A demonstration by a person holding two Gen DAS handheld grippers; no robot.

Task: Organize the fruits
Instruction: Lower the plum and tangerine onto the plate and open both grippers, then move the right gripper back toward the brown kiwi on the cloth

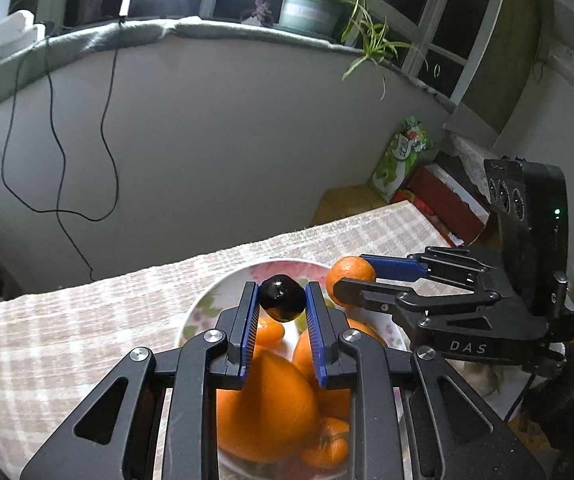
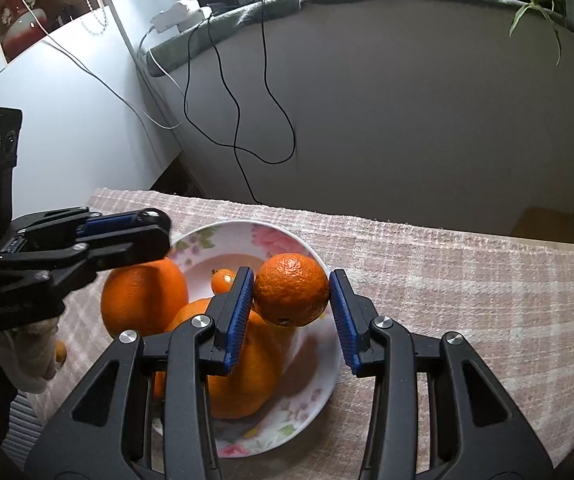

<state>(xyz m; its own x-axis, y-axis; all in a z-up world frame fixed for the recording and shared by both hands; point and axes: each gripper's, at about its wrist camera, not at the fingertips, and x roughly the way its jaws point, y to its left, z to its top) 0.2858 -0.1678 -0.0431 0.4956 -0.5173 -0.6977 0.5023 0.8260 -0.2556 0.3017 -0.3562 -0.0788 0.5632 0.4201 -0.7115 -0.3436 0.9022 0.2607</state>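
Observation:
A floral white plate (image 2: 287, 236) on the checked tablecloth holds several oranges and small tangerines; it also shows in the left wrist view (image 1: 223, 280). My left gripper (image 1: 281, 298) is shut on a dark round fruit (image 1: 281, 298) and holds it above the plate. My right gripper (image 2: 291, 295) is shut on an orange (image 2: 291, 295), held above the plate's right half. In the left wrist view the right gripper (image 1: 353, 280) comes in from the right with that orange (image 1: 349, 276). A large orange (image 2: 143, 300) sits in the plate under the left gripper (image 2: 155, 228).
The checked tablecloth (image 2: 447, 280) covers the table, whose far edge runs close behind the plate. A grey wall with hanging black cables (image 2: 247, 120) stands behind. Red and green boxes (image 1: 439, 192) lie past the table's right end. A potted plant (image 1: 311, 8) sits on the ledge.

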